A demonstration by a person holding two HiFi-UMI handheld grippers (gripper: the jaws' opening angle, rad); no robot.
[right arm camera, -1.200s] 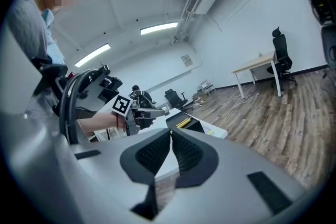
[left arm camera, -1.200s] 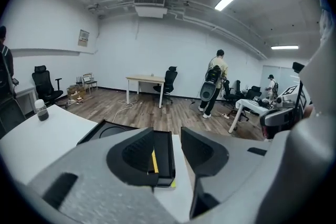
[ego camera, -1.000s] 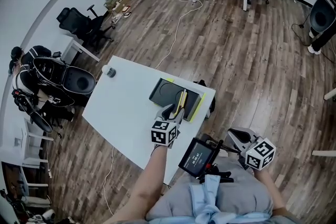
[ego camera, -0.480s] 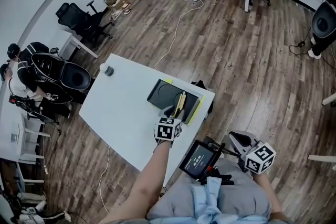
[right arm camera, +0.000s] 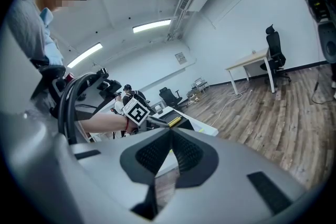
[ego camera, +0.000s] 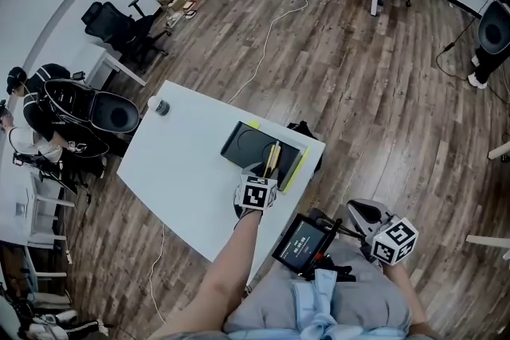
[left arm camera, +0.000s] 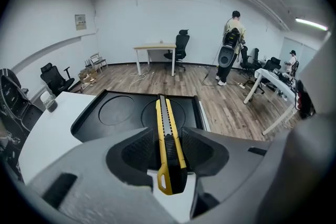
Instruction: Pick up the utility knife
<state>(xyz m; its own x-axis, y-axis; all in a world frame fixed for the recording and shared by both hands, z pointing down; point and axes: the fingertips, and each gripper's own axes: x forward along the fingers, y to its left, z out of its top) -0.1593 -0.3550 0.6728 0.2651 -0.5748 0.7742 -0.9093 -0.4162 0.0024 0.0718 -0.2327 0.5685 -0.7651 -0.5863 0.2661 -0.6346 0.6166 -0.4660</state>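
The left gripper (left arm camera: 168, 153) has its jaws drawn in narrow on the utility knife (left arm camera: 167, 136). The pads press the black-and-yellow handle from both sides near its rear end. The knife points straight away from the gripper camera, its front end reaching out over the black tray (left arm camera: 110, 113), which has two round recesses. Whether the knife rests on the tray or sits slightly above it cannot be told.

In the head view, this gripper sits just below centre frame at the near right edge of the white desk (ego camera: 183, 163). The tray lies on the desk just above the gripper, with a yellow-green sheet (ego camera: 300, 165) showing along its right side. A small grey cylinder (ego camera: 161, 107) stands well apart at the desk's far left corner.

The right gripper (right arm camera: 169, 140) has its jaws shut together with nothing between them. It is held off the desk at the lower right of the head view, above the wooden floor (ego camera: 374, 99) and beside the person's lap. A small screen device (ego camera: 301, 241) sits between the two grippers, close to the person's body.
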